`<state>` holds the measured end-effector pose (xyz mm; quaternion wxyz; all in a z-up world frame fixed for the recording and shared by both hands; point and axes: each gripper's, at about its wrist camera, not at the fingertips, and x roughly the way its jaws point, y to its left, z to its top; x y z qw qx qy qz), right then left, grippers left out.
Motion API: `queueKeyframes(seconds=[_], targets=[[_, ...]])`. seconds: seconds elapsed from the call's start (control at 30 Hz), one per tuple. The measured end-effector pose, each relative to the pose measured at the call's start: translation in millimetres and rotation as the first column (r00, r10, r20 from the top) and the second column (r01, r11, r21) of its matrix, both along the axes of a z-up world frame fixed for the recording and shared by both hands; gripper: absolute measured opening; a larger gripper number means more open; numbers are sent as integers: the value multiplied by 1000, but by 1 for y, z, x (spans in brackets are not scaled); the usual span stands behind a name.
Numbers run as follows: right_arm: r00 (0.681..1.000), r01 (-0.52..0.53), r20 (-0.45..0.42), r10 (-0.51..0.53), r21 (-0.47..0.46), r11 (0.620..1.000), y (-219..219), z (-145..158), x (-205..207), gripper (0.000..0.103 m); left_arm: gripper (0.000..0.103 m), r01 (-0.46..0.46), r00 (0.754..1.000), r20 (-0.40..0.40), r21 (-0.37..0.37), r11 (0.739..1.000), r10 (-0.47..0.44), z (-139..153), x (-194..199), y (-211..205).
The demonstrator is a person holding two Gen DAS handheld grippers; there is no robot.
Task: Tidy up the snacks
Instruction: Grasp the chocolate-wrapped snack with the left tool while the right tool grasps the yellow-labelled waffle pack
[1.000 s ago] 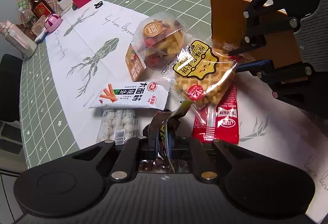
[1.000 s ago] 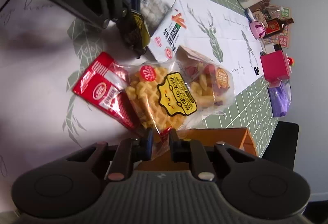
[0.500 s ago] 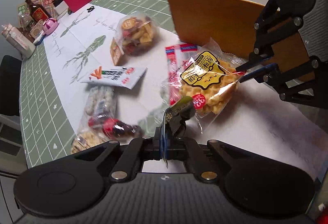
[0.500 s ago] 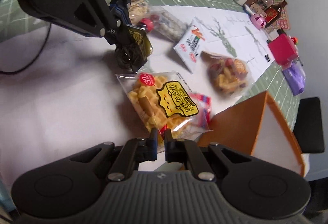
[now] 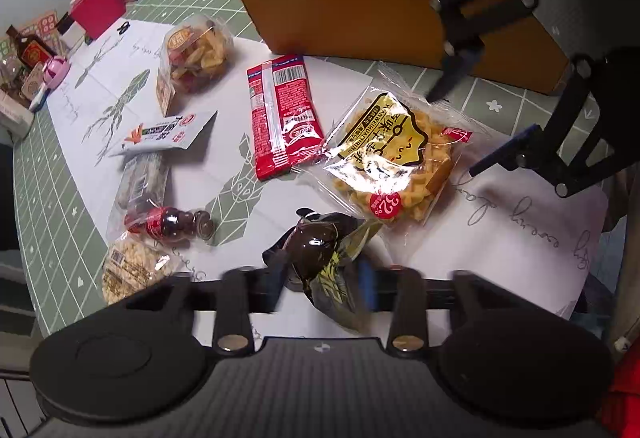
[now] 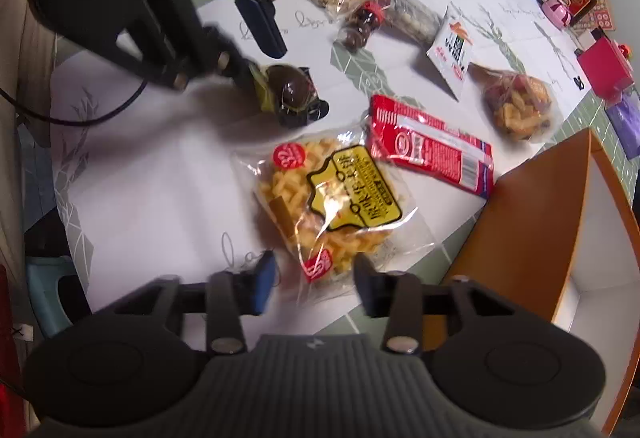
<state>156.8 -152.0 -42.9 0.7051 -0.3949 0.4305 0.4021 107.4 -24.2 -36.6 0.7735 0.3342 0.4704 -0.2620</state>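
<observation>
I have both grippers tipped steeply down over the white runner [image 5: 500, 238]. My left gripper [image 5: 322, 284] has just been opening — its jaws stand apart with the dark chocolate packet [image 5: 320, 254] lying between them at the bottom centre of its view, the pads off the wrapper. In the right wrist view that packet [image 6: 290, 91] sits upper left of centre, under the left gripper's fingers [image 6: 260, 21]. My right gripper [image 6: 314, 284] has also just been opening — released, its jaws flank the near edge of the yellow waffle bag [image 6: 332, 205] without pressing it. The red wafer pack [image 6: 432, 151] lies just beyond, and the orange box [image 6: 532, 222] stands at the right edge.
</observation>
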Motion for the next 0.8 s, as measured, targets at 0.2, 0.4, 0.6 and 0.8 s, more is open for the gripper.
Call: queueKeyframes(seconds=[0.2, 0.4, 0.6, 0.8], targets=[[997, -71, 30, 71, -7, 997, 12, 1, 15, 93, 70, 44, 999, -4, 72, 996, -44, -18, 3, -12], [995, -99, -33, 98, -42, 994, 30, -13, 33, 94, 69, 35, 999, -42, 71, 997, -32, -28, 13, -11], [993, -72, -102, 68, -36, 997, 36, -22, 45, 96, 57, -3, 998, -69, 56, 998, 7, -31, 23, -2], [984, -70, -162, 68, -8, 997, 37, -26, 45, 99, 48, 8, 999, -49, 31, 999, -7, -31, 23, 1]])
